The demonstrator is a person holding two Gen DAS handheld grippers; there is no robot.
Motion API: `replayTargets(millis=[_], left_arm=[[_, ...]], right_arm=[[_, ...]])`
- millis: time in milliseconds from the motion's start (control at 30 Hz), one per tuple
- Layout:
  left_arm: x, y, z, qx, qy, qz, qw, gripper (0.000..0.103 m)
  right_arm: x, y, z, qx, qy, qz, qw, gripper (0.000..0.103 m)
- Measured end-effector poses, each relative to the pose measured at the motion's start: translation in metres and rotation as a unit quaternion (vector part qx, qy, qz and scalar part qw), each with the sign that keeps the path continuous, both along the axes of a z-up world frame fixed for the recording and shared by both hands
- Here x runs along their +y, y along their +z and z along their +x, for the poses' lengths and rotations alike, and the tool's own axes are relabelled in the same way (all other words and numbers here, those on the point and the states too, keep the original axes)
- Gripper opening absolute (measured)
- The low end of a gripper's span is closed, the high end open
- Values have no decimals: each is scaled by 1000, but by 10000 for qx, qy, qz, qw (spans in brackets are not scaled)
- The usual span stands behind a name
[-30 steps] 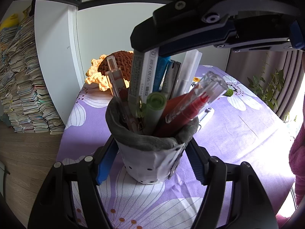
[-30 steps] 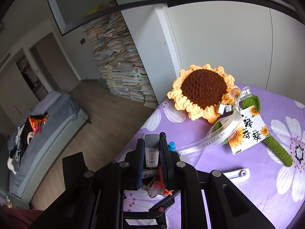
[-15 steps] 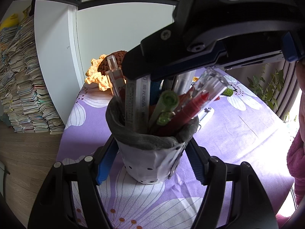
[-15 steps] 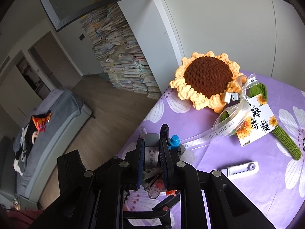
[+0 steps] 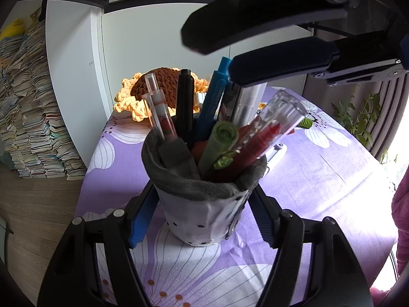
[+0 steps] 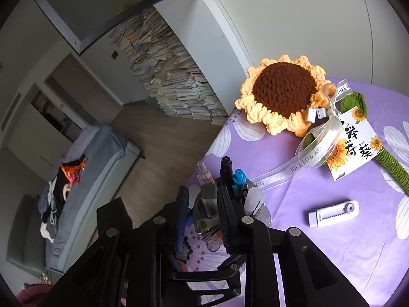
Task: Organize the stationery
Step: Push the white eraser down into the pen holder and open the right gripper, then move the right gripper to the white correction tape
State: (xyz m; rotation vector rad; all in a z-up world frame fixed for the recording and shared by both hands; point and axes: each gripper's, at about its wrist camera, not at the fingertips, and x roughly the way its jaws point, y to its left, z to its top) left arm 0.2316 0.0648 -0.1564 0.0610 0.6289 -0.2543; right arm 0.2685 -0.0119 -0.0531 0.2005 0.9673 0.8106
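Note:
A white dotted fabric pen cup (image 5: 204, 220) with a grey lining stands on the purple flowered tablecloth (image 5: 319, 179). My left gripper (image 5: 202, 217) is shut on it, one blue pad against each side. Several pens stick out of the cup: a black one (image 5: 185, 102), a blue one (image 5: 214, 97), a green one (image 5: 219, 140) and a clear red one (image 5: 268, 130). My right gripper (image 6: 204, 204) hovers over the cup's mouth, its jaws opening. A pale grey-white stick (image 6: 209, 198) stands in the cup between them, with a gap on its left side.
A crocheted sunflower (image 6: 283, 94) with a ribbon and a card tag (image 6: 355, 143) lies at the back of the table. A small white plastic tool (image 6: 333, 213) lies to the right of the cup. The table edge runs close on the left, with stacked books (image 6: 173, 76) on the floor beyond.
My right gripper brought the white stick down into the cup, then its jaws parted off it. The left gripper and the cup stayed still.

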Motion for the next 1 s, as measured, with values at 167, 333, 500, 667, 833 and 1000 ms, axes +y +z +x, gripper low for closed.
replayTargets(millis=[167, 333, 500, 667, 833, 1000], left_arm=[[0, 0, 0, 10, -9, -2, 10000, 69], [-2, 0, 0, 7, -2, 3, 10000, 69], [-1, 0, 0, 9, -1, 1, 10000, 69], [-2, 0, 0, 11, 8, -4, 10000, 69], [-1, 0, 0, 12, 7, -7, 10000, 69], [-1, 0, 0, 12, 7, -7, 10000, 69]], right_arm=[[-28, 13, -13, -526, -326, -148, 9980, 33], [-68, -11, -7, -396, -1002, -786, 9911, 33], [-106, -54, 12, 436, -1928, -1350, 9709, 33], [-123, -80, 21, 908, -2217, -1308, 9620, 34], [-109, -79, 23, 739, -2200, -1453, 9618, 34], [-77, -71, 26, 63, -1990, -1750, 9642, 34]])
